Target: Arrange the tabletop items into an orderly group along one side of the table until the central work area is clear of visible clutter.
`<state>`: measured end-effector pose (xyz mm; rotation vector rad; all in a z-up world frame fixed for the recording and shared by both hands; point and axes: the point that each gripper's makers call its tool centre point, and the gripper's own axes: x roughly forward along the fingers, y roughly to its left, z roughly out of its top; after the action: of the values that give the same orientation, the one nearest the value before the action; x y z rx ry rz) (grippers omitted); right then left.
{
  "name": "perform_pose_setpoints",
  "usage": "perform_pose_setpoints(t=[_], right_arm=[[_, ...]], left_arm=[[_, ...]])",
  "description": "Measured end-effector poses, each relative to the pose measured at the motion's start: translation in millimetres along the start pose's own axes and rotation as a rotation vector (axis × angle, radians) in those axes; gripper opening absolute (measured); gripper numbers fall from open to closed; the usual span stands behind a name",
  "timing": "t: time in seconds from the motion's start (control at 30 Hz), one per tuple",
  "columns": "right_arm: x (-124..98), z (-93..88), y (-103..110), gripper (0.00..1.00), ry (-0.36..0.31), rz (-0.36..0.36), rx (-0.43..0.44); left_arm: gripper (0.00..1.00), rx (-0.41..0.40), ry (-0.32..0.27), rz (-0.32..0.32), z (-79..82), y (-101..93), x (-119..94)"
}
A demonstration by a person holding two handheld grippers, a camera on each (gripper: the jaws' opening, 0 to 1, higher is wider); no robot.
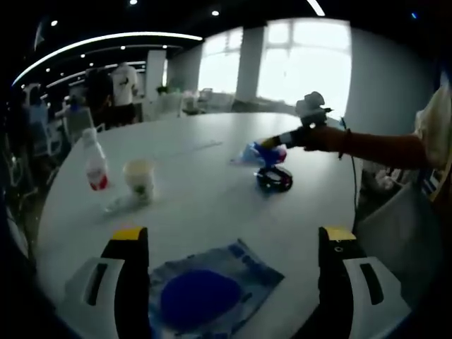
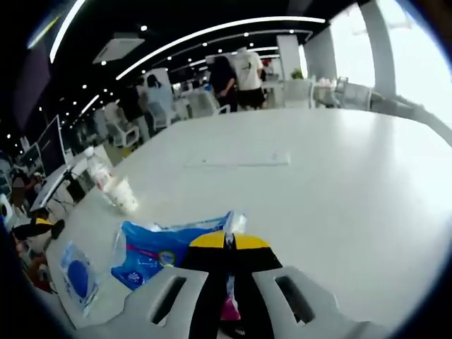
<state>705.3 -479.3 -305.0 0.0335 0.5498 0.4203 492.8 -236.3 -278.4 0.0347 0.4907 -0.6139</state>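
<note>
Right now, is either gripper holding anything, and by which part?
The right gripper is shut on the blue packet, pinching its upper edge at one corner. The left gripper is open and holds nothing; a blue-disc pouch lies flat between its jaws.

The table [image 1: 212, 191] is plain white in both views. On it, the bottle [image 1: 94, 161] is clear with a white cap and a red band low on its label, and the cup [image 1: 140, 179] beside it is pale cream with a faint greenish mark. The flat packet [image 1: 208, 288] is clear with a deep blue disc inside and blue printing along its edges. The bag [image 2: 159, 247] is bright blue with white lettering and a small round emblem. The round object [image 1: 274, 177] is black. The left gripper [image 1: 233, 244] has black jaws with yellow tips on white bodies; the right gripper [image 2: 229, 244] has the same colours. The sleeve [image 1: 385, 147] is rust orange.
</note>
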Motion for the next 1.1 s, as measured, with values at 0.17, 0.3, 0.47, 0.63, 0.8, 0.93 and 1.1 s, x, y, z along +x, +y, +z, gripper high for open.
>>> perform_pose_setpoints(t=[0.17, 0.3, 0.47, 0.63, 0.8, 0.93, 1.1], right_arm=[[7, 8.7, -10, 0.01, -0.009, -0.014, -0.011], [13, 15.2, -20, 0.01, -0.016, -0.031, -0.018], [20, 21.7, -32, 0.01, -0.022, -0.047, -0.021], [24, 22.6, -38, 0.01, -0.019, -0.061, -0.030], [29, 18.8, -46, 0.01, -0.004, -0.081, -0.039], [33, 16.4, -56, 0.01, 0.001, -0.105, -0.043], [37, 13.9, -71, 0.01, 0.000, -0.140, -0.020]], left_arm=[[0.97, -0.010, 0.015, 0.006, -4.3, 2.5, 1], [0.97, -0.014, 0.021, 0.008, -5.8, 3.3, 2], [0.97, -0.017, 0.031, 0.013, -8.3, 4.5, 3], [0.97, -0.024, 0.042, 0.017, -11.7, 6.1, 4], [0.97, -0.022, 0.049, 0.012, -13.4, 5.2, 5], [0.97, -0.016, 0.035, 0.019, -10.0, 7.8, 7], [0.97, -0.020, 0.025, 0.019, -8.2, 10.1, 8]])
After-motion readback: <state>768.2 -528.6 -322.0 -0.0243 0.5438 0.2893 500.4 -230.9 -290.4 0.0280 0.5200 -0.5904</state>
